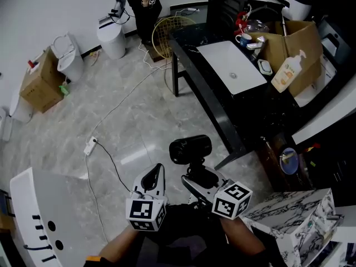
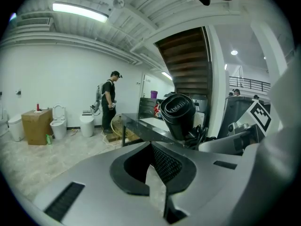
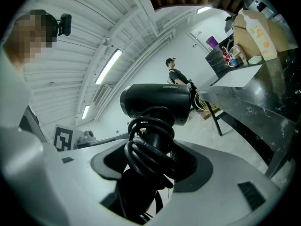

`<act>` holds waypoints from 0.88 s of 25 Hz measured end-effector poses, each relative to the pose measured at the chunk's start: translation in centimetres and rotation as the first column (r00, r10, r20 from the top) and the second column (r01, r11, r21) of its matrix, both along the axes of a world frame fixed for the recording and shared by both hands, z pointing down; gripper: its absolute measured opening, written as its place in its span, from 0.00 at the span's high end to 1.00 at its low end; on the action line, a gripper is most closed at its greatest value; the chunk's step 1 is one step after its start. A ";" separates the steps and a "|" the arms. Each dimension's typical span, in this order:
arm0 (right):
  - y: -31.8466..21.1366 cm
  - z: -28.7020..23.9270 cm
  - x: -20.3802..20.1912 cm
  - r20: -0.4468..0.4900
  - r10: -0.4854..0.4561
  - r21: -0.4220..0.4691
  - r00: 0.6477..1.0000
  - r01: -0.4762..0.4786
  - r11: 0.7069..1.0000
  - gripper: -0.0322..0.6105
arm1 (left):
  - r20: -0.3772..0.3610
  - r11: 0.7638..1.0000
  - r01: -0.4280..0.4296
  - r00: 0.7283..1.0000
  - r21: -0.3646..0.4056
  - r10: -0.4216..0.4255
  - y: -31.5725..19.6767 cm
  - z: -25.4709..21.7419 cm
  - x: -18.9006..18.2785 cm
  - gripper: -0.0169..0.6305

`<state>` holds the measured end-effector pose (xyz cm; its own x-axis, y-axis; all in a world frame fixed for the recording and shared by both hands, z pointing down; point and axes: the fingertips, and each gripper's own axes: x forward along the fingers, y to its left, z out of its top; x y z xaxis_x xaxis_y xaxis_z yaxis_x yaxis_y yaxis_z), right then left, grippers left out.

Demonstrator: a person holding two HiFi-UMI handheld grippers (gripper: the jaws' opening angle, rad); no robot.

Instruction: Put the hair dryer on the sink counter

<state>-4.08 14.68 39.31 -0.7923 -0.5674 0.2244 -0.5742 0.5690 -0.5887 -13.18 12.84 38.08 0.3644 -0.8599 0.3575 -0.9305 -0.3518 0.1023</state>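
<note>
The right gripper [image 1: 198, 177] has its jaws clenched on the handle of the black hair dryer [image 1: 190, 149], and the dryer's cord [image 3: 149, 150] is coiled round that handle just where the jaws hold it. The dryer stands upright in the grip, its barrel lying crosswise above the jaws. It hangs in the air over the marble floor [image 1: 139, 121], near and to the left of the black worktop [image 1: 250, 115], and does not touch it.

The left gripper [image 1: 157, 171] is just beside it on the left. Its jaws are brought together and hold nothing.

The worktop runs from the far middle of the scene toward the near right. A white basin [image 1: 231, 65] is set into it. To the right of the basin stand an open cardboard box [image 1: 297, 43] and a pale pump bottle [image 1: 286, 71] leaning against the box. A mug [image 1: 243, 39] and some small items lie at the far end of the basin.

On the floor to the left, a white cable leads to a power strip [image 1: 90, 145]. Farther left are another cardboard box [image 1: 41, 85] and a white bin [image 1: 69, 57]. At the far wall a person [image 1: 143, 4] in dark clothes stands beside a white toilet [image 1: 113, 38].
</note>
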 end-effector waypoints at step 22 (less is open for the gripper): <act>-6.8 2.0 7.9 -0.006 0.051 -0.042 0.999 -0.051 0.998 0.52 | 0.030 0.997 -0.066 0.997 -0.049 0.067 -6.9 1.7 8.4 0.96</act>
